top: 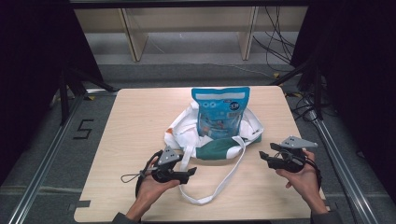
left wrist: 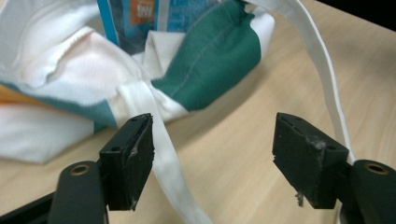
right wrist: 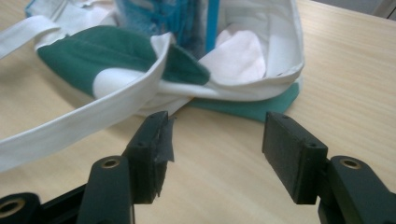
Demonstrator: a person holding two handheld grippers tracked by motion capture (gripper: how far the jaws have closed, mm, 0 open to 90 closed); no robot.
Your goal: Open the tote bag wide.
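Your left tool [top: 190, 173] has its jaws spread, with nothing pinched between them; in the left gripper view one white strap [left wrist: 161, 154] runs across the worktop [left wrist: 243, 154] just beside the left-hand pad [left wrist: 133, 154], and the pads do not press on it. Your right tool [top: 264, 155] is spread too, its jaws bare over plain wood, with the bag's edge close ahead.

The cloth bag [top: 212, 144] lies between your two tools, slumped near the middle of the worktop. It is white with dark green panels, soft and crumpled, its mouth folded open and its sides sagging low. In the left gripper view a strip of orange shows at its near edge. Its long white strap loops out across the wood toward you, ending in a curve near your left tool.

A blue snack pouch [top: 220, 109] stands upright in the bag's mouth, rising well above the collapsed cloth. It is glossy, with a pale band across the top and printed pictures on its face.
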